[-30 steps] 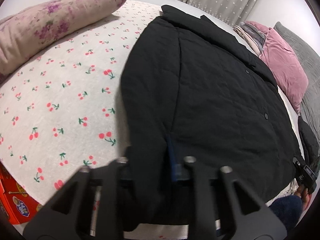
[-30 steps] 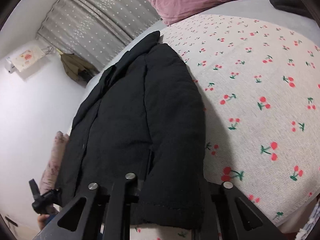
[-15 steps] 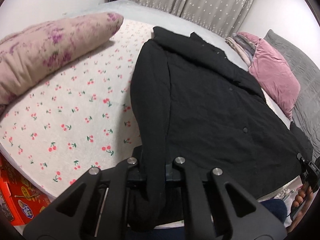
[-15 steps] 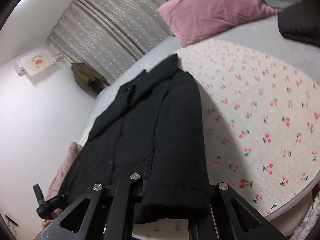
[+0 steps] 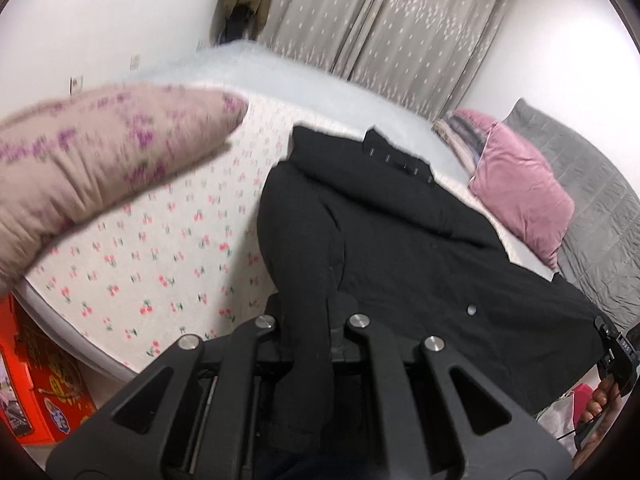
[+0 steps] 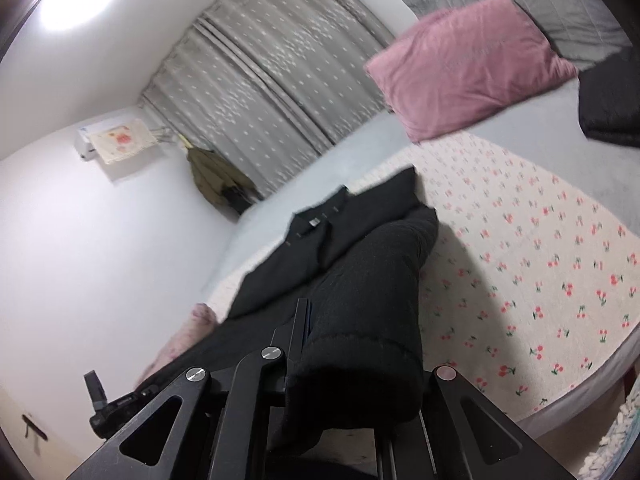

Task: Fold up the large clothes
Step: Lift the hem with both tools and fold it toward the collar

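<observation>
Both grippers are pinching the black coat (image 5: 420,264). Left gripper (image 5: 310,344) has its jaws squeezed tight on one sleeve end, and the cloth hangs down between them. Right gripper (image 6: 340,360) is squeezed tight on the other sleeve's puffy cuff, which bulges over it.

From big to small: the bed (image 5: 280,68) fills the room, with a cherry sheet (image 5: 168,248) spread on top. The coat lies on that sheet, collar toward the gray curtains (image 5: 380,20), with its near end lifted up at the grippers. A flowery quilt roll (image 5: 92,160) sits to the left of the coat. A pink pillow (image 5: 520,196) rests on the right by a gray blanket (image 5: 600,208). A red box (image 5: 44,396) stands on the floor beside the bed.
</observation>
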A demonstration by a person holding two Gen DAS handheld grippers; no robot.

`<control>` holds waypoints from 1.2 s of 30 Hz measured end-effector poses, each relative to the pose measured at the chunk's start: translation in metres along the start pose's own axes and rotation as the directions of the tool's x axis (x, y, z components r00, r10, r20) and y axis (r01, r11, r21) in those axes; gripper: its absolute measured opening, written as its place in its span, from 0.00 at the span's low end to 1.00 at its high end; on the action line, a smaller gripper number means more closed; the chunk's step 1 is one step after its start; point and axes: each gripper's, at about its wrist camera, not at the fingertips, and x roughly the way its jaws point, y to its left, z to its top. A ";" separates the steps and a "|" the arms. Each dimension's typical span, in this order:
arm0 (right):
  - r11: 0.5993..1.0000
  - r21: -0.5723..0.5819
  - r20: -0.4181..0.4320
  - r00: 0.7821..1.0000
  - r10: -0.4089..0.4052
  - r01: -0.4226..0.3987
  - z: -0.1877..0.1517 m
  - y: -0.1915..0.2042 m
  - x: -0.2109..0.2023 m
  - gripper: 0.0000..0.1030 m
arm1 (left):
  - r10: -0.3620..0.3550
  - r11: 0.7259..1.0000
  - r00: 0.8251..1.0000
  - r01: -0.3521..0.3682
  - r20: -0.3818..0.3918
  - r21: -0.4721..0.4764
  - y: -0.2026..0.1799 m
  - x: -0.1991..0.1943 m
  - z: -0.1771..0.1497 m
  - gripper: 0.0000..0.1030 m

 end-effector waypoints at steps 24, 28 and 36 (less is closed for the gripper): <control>0.994 0.041 -0.052 0.994 -0.098 0.100 -0.025 -0.010 -0.043 0.07 | -0.025 0.999 0.998 0.023 -0.051 -0.047 0.019 -0.031 -0.051 0.08; 0.996 0.046 -0.033 0.997 -0.076 0.078 -0.034 -0.012 -0.052 0.07 | -0.042 0.998 0.998 0.039 -0.049 -0.042 0.014 -0.042 -0.050 0.08; 0.999 -0.050 0.090 0.996 0.023 -0.019 -0.010 0.028 -0.109 0.06 | -0.126 0.990 0.991 0.129 0.051 -0.057 0.002 -0.101 -0.025 0.08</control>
